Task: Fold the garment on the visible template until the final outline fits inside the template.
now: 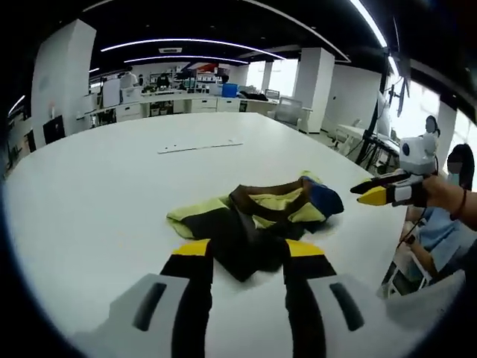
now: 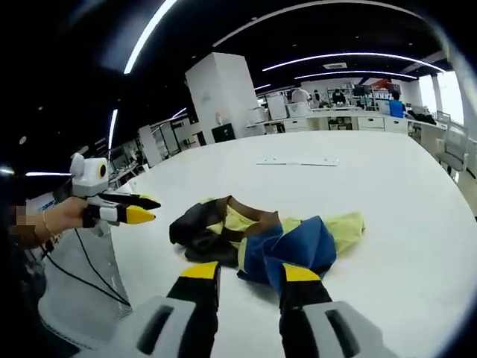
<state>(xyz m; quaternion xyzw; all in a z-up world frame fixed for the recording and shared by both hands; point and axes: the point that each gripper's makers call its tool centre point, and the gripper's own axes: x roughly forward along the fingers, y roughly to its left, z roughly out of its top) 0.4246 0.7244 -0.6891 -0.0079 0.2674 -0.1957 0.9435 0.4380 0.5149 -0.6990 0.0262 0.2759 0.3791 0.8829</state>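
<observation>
Garment lies crumpled mid-table, bare white surface all around. Left gripper and right gripper hover beside it, jaws parted, holding nothing.

A large white table with a rounded edge is seen carrying the things. A crumpled garment in yellow-green, black, brown and blue is laid directly on the worktop, near the edge closest to the cameras, bunched rather than spread flat. Its blue part is turned toward the right gripper view. A long, thin, flat white strip is laid farther in, toward the middle of the worktop, well apart from the garment.
</observation>
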